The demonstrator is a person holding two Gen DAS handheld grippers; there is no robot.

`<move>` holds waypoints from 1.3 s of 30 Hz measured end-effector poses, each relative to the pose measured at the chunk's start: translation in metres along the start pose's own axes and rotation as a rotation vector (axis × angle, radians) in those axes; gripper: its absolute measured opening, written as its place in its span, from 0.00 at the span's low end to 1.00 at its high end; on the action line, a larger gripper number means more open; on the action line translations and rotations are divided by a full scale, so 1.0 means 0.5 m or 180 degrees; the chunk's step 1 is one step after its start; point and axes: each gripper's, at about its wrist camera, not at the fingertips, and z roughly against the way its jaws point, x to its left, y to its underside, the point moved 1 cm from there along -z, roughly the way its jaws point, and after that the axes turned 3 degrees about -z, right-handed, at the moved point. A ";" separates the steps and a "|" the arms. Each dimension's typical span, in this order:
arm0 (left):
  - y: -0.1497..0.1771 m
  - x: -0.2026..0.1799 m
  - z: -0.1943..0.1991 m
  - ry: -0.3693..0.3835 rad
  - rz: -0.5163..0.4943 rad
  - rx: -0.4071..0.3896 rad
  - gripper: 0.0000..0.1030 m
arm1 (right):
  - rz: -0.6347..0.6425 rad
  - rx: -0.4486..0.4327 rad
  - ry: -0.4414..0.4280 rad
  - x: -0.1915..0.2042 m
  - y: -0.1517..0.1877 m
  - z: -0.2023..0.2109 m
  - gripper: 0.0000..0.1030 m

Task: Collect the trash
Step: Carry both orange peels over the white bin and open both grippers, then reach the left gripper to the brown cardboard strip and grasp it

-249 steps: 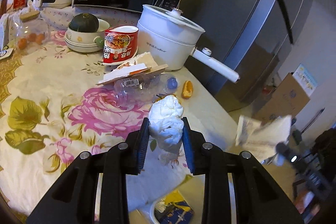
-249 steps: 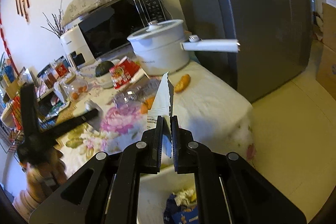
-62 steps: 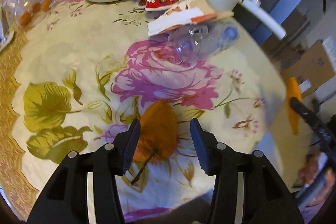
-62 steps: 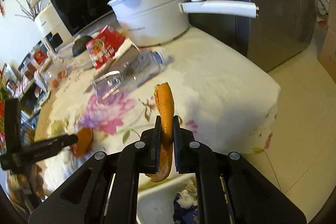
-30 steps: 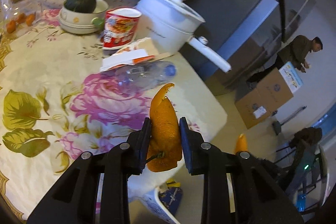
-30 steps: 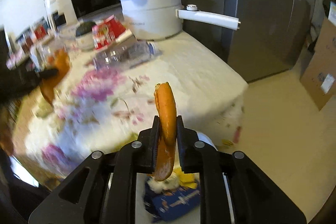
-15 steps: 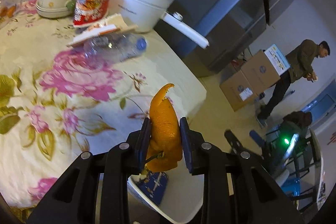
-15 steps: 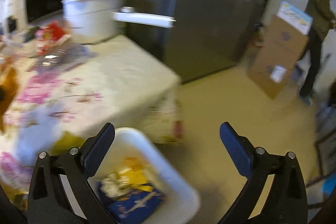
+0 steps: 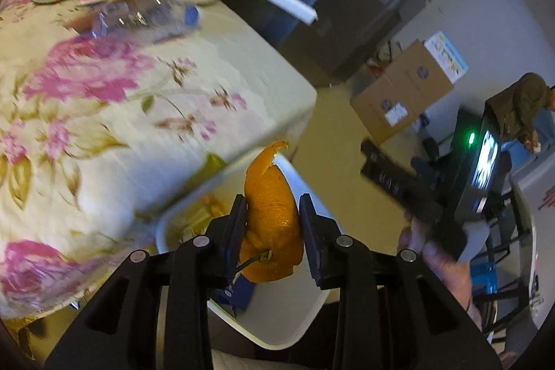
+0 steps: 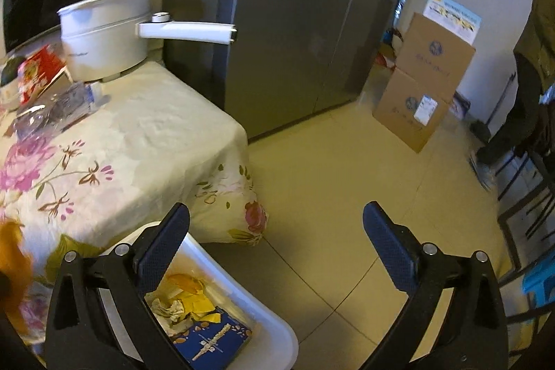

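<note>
Floral-cloth counter [image 9: 104,134] edges the white bin [image 9: 305,307]. Left claw [image 9: 272,224] pinches orange peel [image 9: 270,214] directly over the bin, jaws opening: drop step. Right claw [image 10: 274,248] spread wide, empty, above the bin. Next: fetch the bottle [image 9: 145,16] beyond the bin.

The right gripper [image 10: 275,231] stands wide open with nothing between its fingers, above the floor [image 10: 347,196] beside the table's corner. A white bin [image 10: 274,328] sits on the floor against the hanging tablecloth [image 10: 138,144], under the gripper's left finger; inside lie crumpled paper, yellow scraps and a blue packet [image 10: 211,340]. Near the table's far edge stands a white pot [image 10: 104,33] with its long handle reaching past the edge toward the grey fridge [image 10: 295,23]. A clear plastic bottle [image 10: 59,113] lies in front of the pot. Cardboard boxes [image 10: 423,85] are stacked by the far wall.
</note>
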 end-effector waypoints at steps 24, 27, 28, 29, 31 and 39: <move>-0.005 0.045 -0.024 -0.0615 0.0033 -0.0015 0.69 | 0.0180 0.0173 -0.0219 0.048 0.019 -0.012 0.93; -0.022 0.081 -0.006 -0.0757 0.0141 -0.0149 0.69 | 0.0303 0.0203 -0.0317 0.081 0.028 -0.008 0.93; -0.027 0.089 -0.002 -0.0804 0.0161 -0.0177 0.69 | 0.0359 0.0207 -0.0349 0.094 0.032 -0.005 0.93; -0.036 0.102 0.006 -0.0877 0.0184 -0.0231 0.69 | 0.0408 0.0207 -0.0361 0.106 0.035 -0.004 0.93; -0.058 0.123 0.024 -0.1001 0.0220 -0.0354 0.69 | 0.0515 0.0216 -0.0378 0.127 0.041 -0.001 0.93; -0.176 0.210 0.065 -0.1487 0.0200 -0.0667 0.69 | 0.0739 0.0214 -0.0476 0.168 0.047 0.012 0.93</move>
